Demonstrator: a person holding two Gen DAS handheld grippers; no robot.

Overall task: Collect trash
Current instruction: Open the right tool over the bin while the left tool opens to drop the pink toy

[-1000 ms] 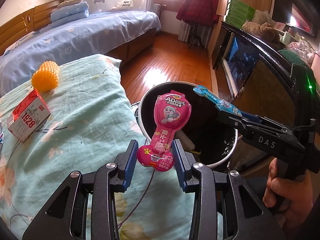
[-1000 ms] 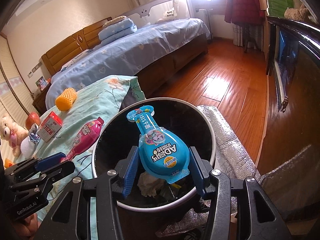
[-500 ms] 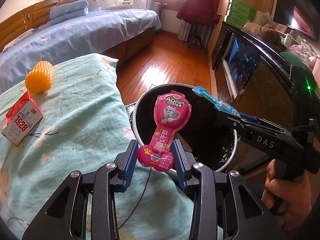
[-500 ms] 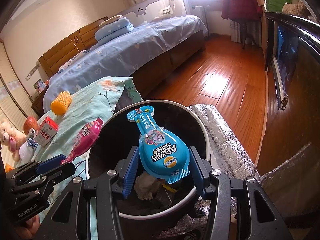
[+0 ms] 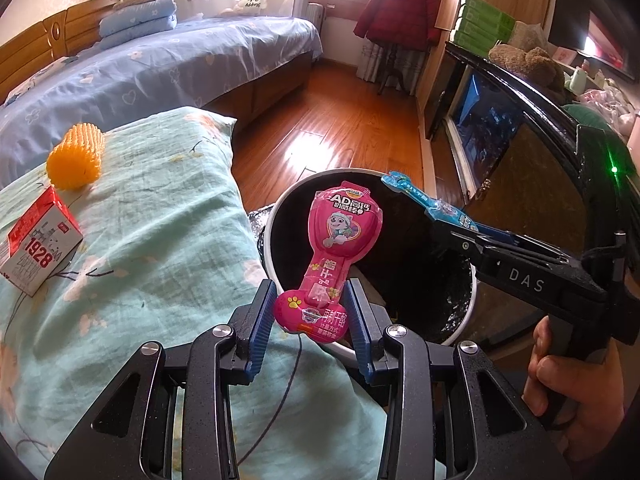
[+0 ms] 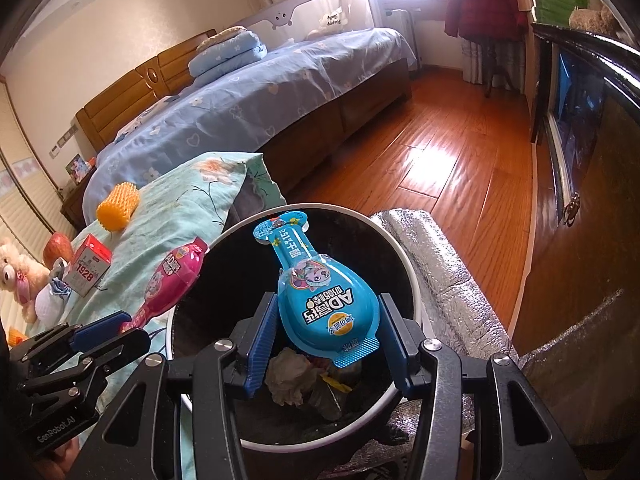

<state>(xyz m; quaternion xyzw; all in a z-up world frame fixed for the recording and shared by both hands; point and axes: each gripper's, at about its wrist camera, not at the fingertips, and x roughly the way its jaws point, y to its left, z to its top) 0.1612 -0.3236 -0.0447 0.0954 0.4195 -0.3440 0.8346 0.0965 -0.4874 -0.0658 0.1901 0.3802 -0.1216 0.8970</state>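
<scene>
A bedroom with glossy wooden plank floor [image 6: 460, 168] and a bed under a blue heart-print cover [image 6: 248, 116]; nearer lies a crumpled teal floral quilt [image 5: 152, 248]. The left gripper [image 5: 311, 314] has its ribbed blue jaws clamped on the stem of a glossy pink spoon-shaped snack packet [image 5: 340, 240], at the 9 o'clock rim of the round white-rimmed black-lined trash bin [image 6: 416, 292]. The right gripper [image 6: 326, 340] pinches a matching blue packet [image 6: 320, 300] over the bin's centre, above crumpled paper [image 6: 290, 376].
</scene>
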